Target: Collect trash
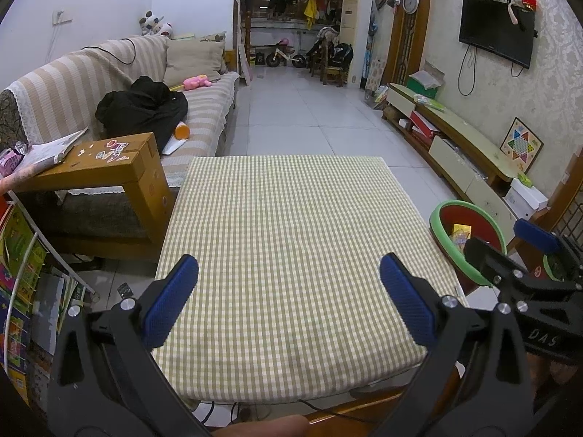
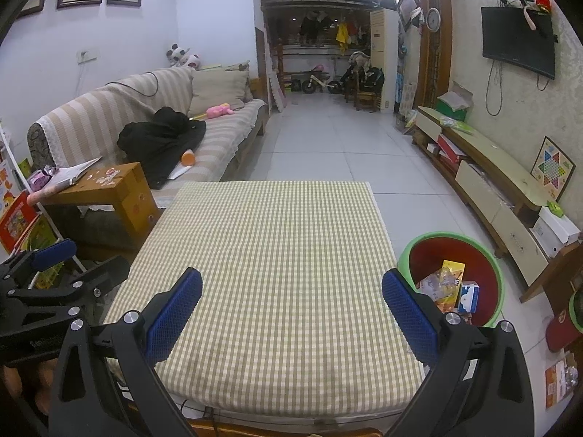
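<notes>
While both tools were held above the near edge of the checked tablecloth (image 2: 262, 273), nothing was gripped: the left gripper (image 1: 288, 298) and the right gripper (image 2: 291, 309) were each seen with jaws spread wide and empty. No trash was seen on the cloth; the collected packets (image 2: 452, 284) lay inside the green-rimmed bin (image 2: 499, 273), on the floor just right of the cloth. The task was judged essentially finished; any final check would best be made by scanning the cloth's edges before withdrawal.
</notes>
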`<state>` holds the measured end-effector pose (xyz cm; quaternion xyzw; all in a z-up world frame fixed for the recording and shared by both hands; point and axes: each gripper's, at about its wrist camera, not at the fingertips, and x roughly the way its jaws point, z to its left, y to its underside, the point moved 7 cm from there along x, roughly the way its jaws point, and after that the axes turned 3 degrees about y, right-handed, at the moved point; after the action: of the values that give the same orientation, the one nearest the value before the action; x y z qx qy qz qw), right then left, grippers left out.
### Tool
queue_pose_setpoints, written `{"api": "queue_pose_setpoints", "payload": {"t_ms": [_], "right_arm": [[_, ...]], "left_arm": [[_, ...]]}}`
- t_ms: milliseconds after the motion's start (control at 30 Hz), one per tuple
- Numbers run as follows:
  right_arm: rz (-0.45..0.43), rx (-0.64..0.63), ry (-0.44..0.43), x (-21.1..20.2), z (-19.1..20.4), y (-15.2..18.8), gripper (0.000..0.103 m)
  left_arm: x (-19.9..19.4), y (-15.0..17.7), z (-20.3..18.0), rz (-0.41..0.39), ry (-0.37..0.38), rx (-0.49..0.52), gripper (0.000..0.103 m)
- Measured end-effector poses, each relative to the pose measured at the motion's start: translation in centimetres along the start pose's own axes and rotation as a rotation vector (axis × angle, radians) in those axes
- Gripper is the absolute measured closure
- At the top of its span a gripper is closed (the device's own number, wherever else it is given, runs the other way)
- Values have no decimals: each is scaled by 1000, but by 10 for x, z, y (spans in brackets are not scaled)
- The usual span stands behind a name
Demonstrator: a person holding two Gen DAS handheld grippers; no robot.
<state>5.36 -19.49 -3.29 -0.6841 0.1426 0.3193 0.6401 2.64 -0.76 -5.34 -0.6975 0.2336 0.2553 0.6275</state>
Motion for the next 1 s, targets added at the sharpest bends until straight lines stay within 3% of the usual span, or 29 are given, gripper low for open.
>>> {"api": "queue_pose_setpoints", "payload": {"t_ms": [400, 1000], "right_arm": [[-2, 3, 6, -1, -5, -2, 7], [-2, 0, 5, -1, -8, -3, 7]], "left_arm": [[-5, -5, 1, -37, 16, -3, 5], [-5, -5, 0, -24, -7, -8, 5]]}}
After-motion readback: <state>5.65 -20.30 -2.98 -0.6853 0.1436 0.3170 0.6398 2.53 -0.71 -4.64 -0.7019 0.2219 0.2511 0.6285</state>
